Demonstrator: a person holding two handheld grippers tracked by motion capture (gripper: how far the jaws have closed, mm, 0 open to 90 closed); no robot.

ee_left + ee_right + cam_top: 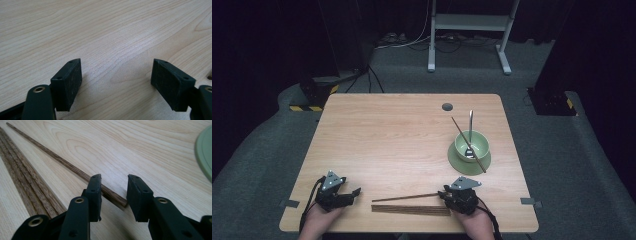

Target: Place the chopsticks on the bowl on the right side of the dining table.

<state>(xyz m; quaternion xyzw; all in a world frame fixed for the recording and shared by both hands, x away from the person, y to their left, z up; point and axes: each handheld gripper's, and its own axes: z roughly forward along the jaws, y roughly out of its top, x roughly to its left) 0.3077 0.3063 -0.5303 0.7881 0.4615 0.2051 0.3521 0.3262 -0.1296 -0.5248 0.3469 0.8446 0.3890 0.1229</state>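
A single dark wooden chopstick (404, 197) (62, 162) lies on the table near the front edge, above a bundle of several chopsticks (411, 209) (22, 177). My right gripper (443, 192) (114, 182) is low over the single chopstick's thick end. That end lies between the jaws, which stand apart with a gap showing. My left gripper (354, 192) (116, 67) rests at the front left, jaws wide apart over bare wood. A green bowl (471, 145) on a green plate (457, 161) (205, 150) holds a spoon (470, 125) and one chopstick (460, 131).
The wooden table (387, 130) has a dark grommet hole (447, 106) near its far edge. Beyond it stand a white frame (469, 22) and cables on grey carpet. Black equipment sits at the far left and right of the table.
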